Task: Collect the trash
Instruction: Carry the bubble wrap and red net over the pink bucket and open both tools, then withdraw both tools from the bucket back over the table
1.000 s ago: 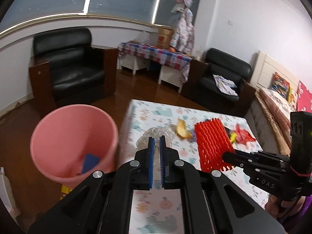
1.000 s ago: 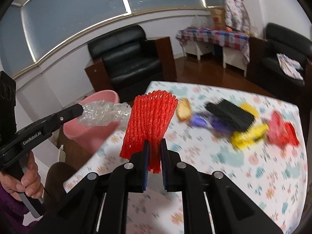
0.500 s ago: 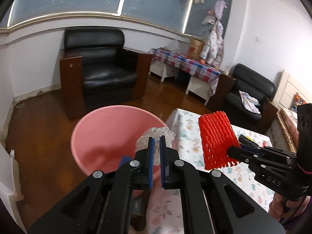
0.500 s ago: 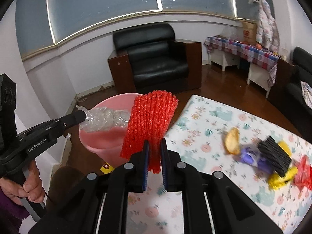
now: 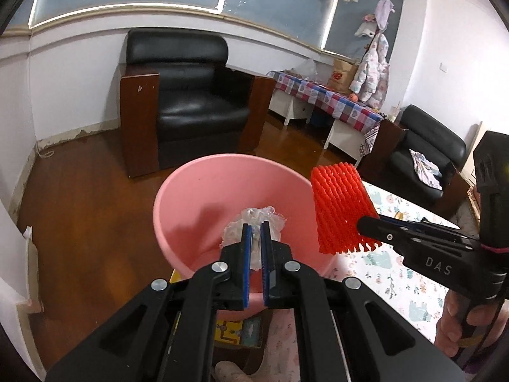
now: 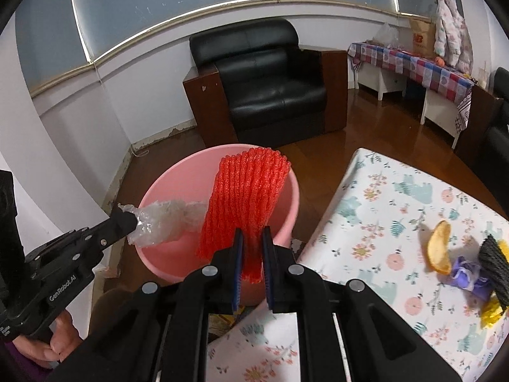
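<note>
A pink bucket (image 5: 203, 191) stands on the floor beside the table; it also shows in the right wrist view (image 6: 165, 254). My left gripper (image 5: 256, 232) is shut on a crumpled clear plastic wrap (image 5: 253, 219) and holds it over the bucket's opening; the wrap also shows in the right wrist view (image 6: 165, 219). My right gripper (image 6: 252, 238) is shut on a red foam fruit net (image 6: 248, 191), held above the bucket's near rim. The net also shows in the left wrist view (image 5: 340, 207), at the bucket's right edge.
The floral-cloth table (image 6: 397, 222) holds a yellow peel (image 6: 439, 248), a purple wrapper (image 6: 467, 273), a black net (image 6: 493, 264) and yellow trash (image 6: 493, 315) at its right. A black armchair (image 5: 191, 95) stands behind the bucket on the wooden floor (image 5: 79, 222).
Both grippers have swung left from over the table to over the pink bucket, each still holding its piece. The bucket now sits directly under the plastic wrap.
</note>
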Demonstrator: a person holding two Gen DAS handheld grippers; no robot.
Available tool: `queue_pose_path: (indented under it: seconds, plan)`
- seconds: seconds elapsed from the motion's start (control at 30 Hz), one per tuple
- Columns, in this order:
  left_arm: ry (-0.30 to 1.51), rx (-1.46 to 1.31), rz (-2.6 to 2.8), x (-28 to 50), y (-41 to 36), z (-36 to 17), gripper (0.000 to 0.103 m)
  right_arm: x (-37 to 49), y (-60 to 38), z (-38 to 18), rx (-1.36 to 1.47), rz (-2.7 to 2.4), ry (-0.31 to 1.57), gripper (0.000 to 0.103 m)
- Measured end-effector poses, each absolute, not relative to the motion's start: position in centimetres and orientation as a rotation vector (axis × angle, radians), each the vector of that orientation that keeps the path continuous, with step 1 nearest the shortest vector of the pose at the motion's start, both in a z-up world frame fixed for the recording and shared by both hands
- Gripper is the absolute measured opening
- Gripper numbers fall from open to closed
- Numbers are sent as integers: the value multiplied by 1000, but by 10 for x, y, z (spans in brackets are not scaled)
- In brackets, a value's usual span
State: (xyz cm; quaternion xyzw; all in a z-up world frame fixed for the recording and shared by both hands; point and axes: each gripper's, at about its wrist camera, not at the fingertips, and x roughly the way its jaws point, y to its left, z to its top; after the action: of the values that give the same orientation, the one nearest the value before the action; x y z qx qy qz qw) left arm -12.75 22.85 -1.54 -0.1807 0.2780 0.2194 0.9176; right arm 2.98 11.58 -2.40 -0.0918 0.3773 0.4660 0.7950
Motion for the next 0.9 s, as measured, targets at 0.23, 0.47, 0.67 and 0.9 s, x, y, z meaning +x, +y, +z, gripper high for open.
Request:
queue_pose_path:
  seconds: [0.23,0.47,0.67,0.9]
  plan:
    - [588,-407,459,-127,243,-26,5,33,135,-39,-220,1001,840,11]
    - [562,-506,448,-127,257,-28,6,36,142,-46,-216,996,842,25]
    - [568,-486,453,-124,259,-30,18,39,138,-49,-188,1002,845,43]
    - [564,-483,420,-123,255,-28,42,36,130,-51,-181,1007,851,44]
